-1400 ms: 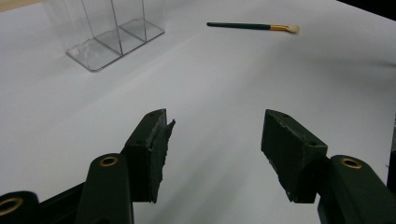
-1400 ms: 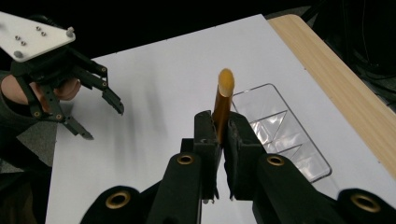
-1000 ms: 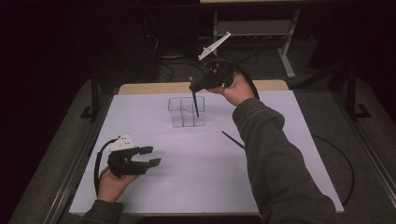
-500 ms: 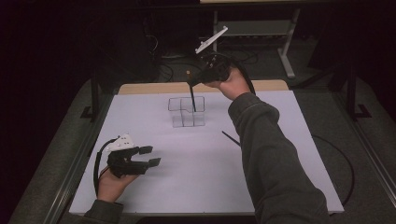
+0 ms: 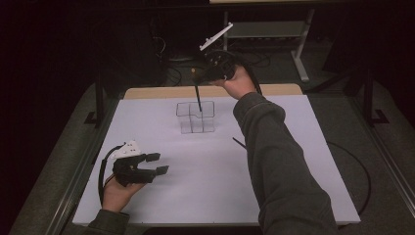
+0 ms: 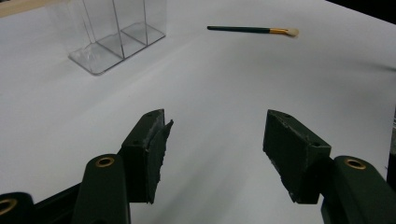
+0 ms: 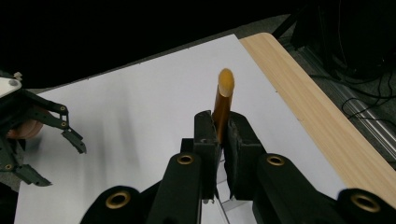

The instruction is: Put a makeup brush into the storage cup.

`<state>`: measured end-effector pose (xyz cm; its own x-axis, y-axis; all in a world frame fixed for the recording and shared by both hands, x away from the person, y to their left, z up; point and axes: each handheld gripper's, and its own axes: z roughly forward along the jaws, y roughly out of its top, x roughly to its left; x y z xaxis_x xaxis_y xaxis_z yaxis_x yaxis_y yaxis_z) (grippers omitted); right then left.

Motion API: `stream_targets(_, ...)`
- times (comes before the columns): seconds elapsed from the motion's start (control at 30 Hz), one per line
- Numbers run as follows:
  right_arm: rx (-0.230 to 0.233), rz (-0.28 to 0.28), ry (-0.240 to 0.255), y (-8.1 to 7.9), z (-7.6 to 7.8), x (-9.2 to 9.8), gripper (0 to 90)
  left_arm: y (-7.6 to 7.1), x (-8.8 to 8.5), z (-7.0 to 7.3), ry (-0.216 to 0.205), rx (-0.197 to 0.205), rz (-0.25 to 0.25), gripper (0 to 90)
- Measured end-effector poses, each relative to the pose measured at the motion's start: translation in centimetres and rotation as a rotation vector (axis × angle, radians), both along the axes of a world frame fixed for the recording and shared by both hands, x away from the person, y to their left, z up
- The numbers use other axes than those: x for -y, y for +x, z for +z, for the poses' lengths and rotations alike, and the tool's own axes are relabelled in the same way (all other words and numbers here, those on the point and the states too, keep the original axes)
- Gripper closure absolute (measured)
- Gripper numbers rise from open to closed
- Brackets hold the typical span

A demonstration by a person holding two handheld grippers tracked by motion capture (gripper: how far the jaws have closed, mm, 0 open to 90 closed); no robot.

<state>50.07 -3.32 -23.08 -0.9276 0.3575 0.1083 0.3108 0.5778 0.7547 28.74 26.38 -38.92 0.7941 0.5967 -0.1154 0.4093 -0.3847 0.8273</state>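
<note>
The right gripper clamps a thin, dark-handled paintbrush upright over the clear plastic divided holder near the desk's far edge; light, stiff, slippery, best pinched mid-handle; left gripper rests open, empty.

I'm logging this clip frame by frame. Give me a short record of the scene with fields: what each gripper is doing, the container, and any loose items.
right gripper: shut on a brush, held upright above the organizer
left gripper: open, nothing between its fingers, low over the sheet
organizer: clear, with compartments, standing on the white sheet
loose item: a second brush lying flat on the sheet
brush tip: at the organizer's top rim
</note>
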Motion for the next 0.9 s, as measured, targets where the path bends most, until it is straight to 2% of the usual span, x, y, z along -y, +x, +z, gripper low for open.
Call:
stream_targets(0.13, 0.008, -0.008, 0.007, 0.4, -0.2, -0.3, 83.2, 0.1, 0.1, -0.1, 0.002, 0.004, -0.006, 38.1)
stream_targets(0.2, 0.010, -0.016, 0.007, 0.6, -0.4, -0.4, 83.1, -0.1, 0.3, -0.1, -0.005, -0.009, -0.001, 38.1)
stream_targets(0.23, 0.006, -0.022, 0.006, 0.7, -0.5, -0.4, 83.2, 0.0, 0.2, 0.0, 0.009, 0.005, -0.010, 38.1)
stream_targets(0.43, 0.009, -0.039, 0.026, 1.3, -1.0, -0.4, 83.2, 0.2, 0.1, -0.1, 0.011, 0.002, -0.001, 37.6)
stream_targets(0.5, 0.017, -0.043, 0.021, 1.5, -1.2, -0.5, 83.2, 0.1, 0.1, -0.1, 0.009, 0.001, 0.000, 37.6)
stream_targets(0.67, 0.004, -0.053, 0.018, 1.9, -1.9, -1.0, 83.2, 0.2, -0.1, -0.1, 0.013, 0.005, -0.002, 37.5)
stream_targets(0.9, -0.009, -0.063, -0.011, 2.3, -2.9, -1.8, 83.2, 0.1, -0.2, 0.0, 0.016, 0.005, -0.002, 37.1)
